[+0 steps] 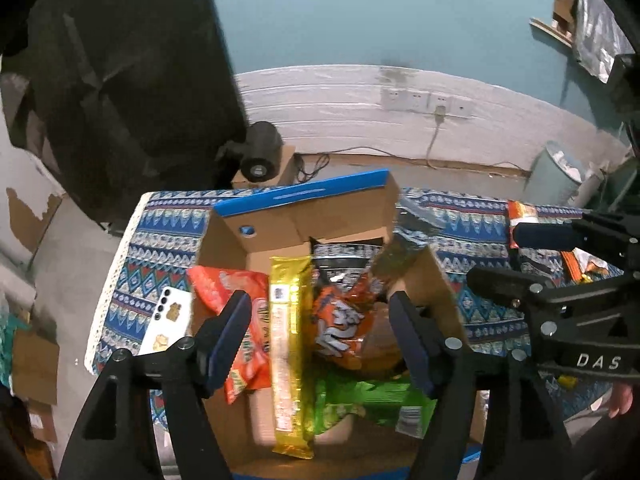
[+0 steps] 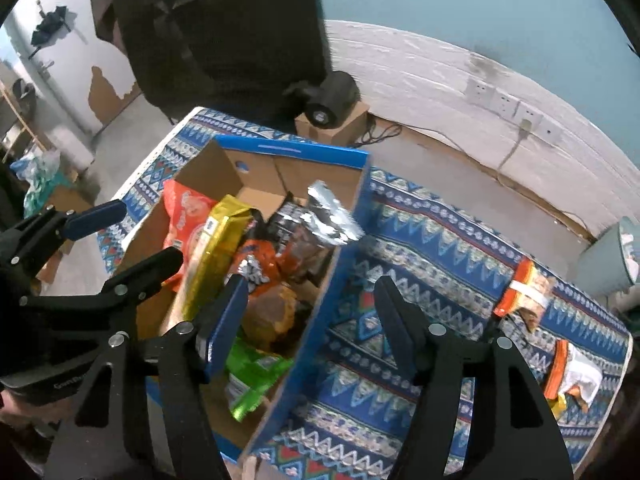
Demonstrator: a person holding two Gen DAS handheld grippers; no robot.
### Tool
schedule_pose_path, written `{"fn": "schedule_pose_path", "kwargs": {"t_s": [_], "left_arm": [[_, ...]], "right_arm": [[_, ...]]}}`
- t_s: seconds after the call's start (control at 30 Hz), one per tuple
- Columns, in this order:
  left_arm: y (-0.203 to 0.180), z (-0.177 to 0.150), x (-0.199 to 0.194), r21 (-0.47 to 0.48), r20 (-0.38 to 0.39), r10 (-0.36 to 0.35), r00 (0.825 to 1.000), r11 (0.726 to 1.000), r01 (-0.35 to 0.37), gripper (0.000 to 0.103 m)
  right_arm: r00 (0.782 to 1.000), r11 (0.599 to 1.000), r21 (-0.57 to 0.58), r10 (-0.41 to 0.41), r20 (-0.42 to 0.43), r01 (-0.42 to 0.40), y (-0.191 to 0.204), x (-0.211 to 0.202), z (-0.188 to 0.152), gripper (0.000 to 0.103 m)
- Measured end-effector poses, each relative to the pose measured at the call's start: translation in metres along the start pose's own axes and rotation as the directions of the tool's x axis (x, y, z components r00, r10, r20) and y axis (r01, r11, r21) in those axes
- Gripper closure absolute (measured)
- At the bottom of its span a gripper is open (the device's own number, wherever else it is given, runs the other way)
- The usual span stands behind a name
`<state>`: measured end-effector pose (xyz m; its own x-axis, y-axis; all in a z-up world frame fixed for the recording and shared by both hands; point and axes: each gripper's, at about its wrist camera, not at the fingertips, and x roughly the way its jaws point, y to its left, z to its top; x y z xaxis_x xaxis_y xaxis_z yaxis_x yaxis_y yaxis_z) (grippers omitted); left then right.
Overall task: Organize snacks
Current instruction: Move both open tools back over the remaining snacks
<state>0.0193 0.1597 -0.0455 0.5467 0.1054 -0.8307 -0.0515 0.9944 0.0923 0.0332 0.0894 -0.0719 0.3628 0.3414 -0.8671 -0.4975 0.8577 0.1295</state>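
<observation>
Left wrist view: looking down into an open cardboard box [image 1: 256,240] with blue outer faces, standing on a blue patterned tablecloth [image 1: 480,216]. Packed inside: a long gold packet [image 1: 289,344] lying lengthwise down the middle, a red-orange bag [image 1: 224,288] at its left, an orange bag [image 1: 340,328] at its right, a green bag [image 1: 372,404] nearer the camera, a silver foil packet [image 1: 412,236] poking up over the right wall. Left gripper [image 1: 320,332] spread wide above the contents, jaws released, gripping nothing. White phone [image 1: 168,324] flat on the cloth just left of the box. Right gripper [image 1: 520,256] entering from the right edge.

Right wrist view: same box [image 2: 336,280] seen from its right side, same gold packet [image 2: 216,252], orange bag [image 2: 260,260], green bag [image 2: 252,376] and silver foil packet [image 2: 332,216] heaped within. Right gripper [image 2: 310,316] straddling the right wall, jaws parted, nothing clasped. Two more orange-edged snack packets [image 2: 524,296] [image 2: 572,376] loose on the tablecloth [image 2: 440,240] well right of the box. Left gripper [image 2: 132,236] at the left edge, likewise parted.
</observation>
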Motion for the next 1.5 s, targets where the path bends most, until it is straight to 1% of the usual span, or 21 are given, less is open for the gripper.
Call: {"fn": "schedule_pose_path", "kwargs": {"t_s": [0.23, 0.3, 0.4, 0.5, 0.6, 0.7, 0.8, 0.9, 0.97, 1.1, 1.27, 1.5], "left_arm": [[-0.026, 0.003, -0.002, 0.043, 0.001, -0.014, 1.000, 0.999, 0.014, 0.030], [-0.035, 0.004, -0.003, 0.055, -0.003, -0.025, 1.000, 0.998, 0.025, 0.027], [-0.053, 0.005, -0.002, 0.075, -0.014, -0.048, 0.999, 0.996, 0.049, 0.024], [-0.074, 0.004, 0.000, 0.110, -0.031, -0.067, 0.997, 0.992, 0.070, 0.024], [-0.098, 0.003, 0.003, 0.154, -0.049, -0.065, 0.997, 0.985, 0.072, 0.024], [-0.120, 0.000, 0.006, 0.188, -0.072, -0.077, 0.994, 0.978, 0.090, 0.023], [-0.139, -0.002, 0.011, 0.205, -0.109, -0.101, 0.989, 0.971, 0.122, 0.023], [-0.154, -0.005, 0.020, 0.181, -0.172, -0.154, 0.973, 0.966, 0.185, 0.023], [-0.162, -0.009, 0.028, 0.165, -0.205, -0.169, 0.964, 0.965, 0.204, 0.023], [-0.180, -0.017, 0.041, 0.176, -0.238, -0.140, 0.961, 0.967, 0.185, 0.023], [-0.201, -0.024, 0.054, 0.202, -0.263, -0.121, 0.957, 0.963, 0.177, 0.023], [-0.230, -0.028, 0.074, 0.244, -0.288, -0.103, 0.952, 0.953, 0.177, 0.023]], "right_arm": [[0.999, 0.998, 0.049, -0.047, -0.001, 0.047, -0.036, -0.016, -0.018, 0.033], [0.998, 0.996, 0.065, -0.060, -0.002, 0.060, -0.047, -0.020, -0.025, 0.032], [0.996, 0.992, 0.099, -0.084, -0.008, 0.084, -0.068, -0.028, -0.038, 0.031], [0.994, 0.985, 0.134, -0.110, -0.018, 0.112, -0.088, -0.033, -0.050, 0.031], [0.990, 0.975, 0.169, -0.138, -0.032, 0.141, -0.108, -0.038, -0.064, 0.031], [0.986, 0.965, 0.205, -0.159, -0.046, 0.165, -0.129, -0.042, -0.078, 0.031], [0.982, 0.953, 0.235, -0.180, -0.064, 0.190, -0.146, -0.043, -0.090, 0.030], [0.976, 0.937, 0.276, -0.196, -0.090, 0.214, -0.167, -0.042, -0.107, 0.028], [0.973, 0.927, 0.299, -0.202, -0.109, 0.226, -0.178, -0.041, -0.117, 0.028], [0.967, 0.911, 0.330, -0.209, -0.144, 0.247, -0.195, -0.038, -0.135, 0.028], [0.957, 0.893, 0.356, -0.220, -0.187, 0.275, -0.212, -0.031, -0.153, 0.028], [0.940, 0.850, 0.421, -0.220, -0.262, 0.316, -0.237, -0.015, -0.185, 0.028]]}}
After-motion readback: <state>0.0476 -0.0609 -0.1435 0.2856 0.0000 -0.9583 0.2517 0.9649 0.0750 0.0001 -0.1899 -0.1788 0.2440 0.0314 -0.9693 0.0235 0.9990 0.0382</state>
